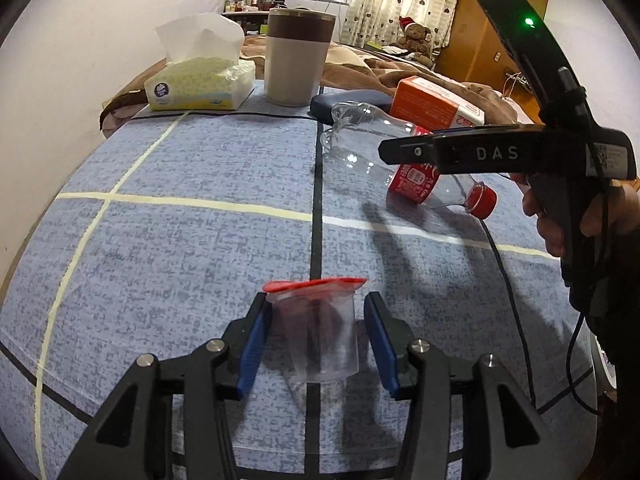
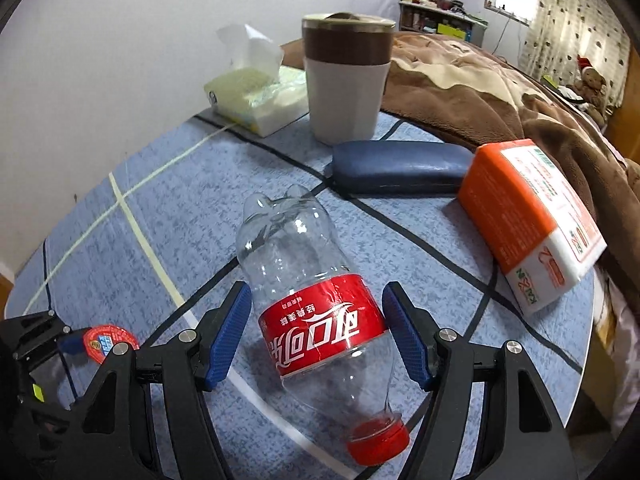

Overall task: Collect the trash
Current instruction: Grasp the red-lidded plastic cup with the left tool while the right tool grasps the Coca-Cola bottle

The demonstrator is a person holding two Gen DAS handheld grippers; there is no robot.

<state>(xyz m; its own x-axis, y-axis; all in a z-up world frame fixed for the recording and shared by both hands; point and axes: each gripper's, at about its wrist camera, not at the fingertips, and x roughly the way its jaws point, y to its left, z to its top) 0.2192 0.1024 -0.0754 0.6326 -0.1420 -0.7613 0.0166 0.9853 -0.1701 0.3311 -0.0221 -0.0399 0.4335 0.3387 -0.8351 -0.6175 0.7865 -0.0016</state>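
Coke bottle (image 2: 316, 316) lies on the bench (image 2: 168, 208), cap toward the right gripper (image 2: 316, 336), fingers open astride its label. Left gripper (image 1: 316, 344) gapes around a red-lidded plastic cup (image 1: 320, 332).

"DAS" on right gripper (image 1: 496, 154); "KAIXIN" on orange box (image 2: 532, 216).
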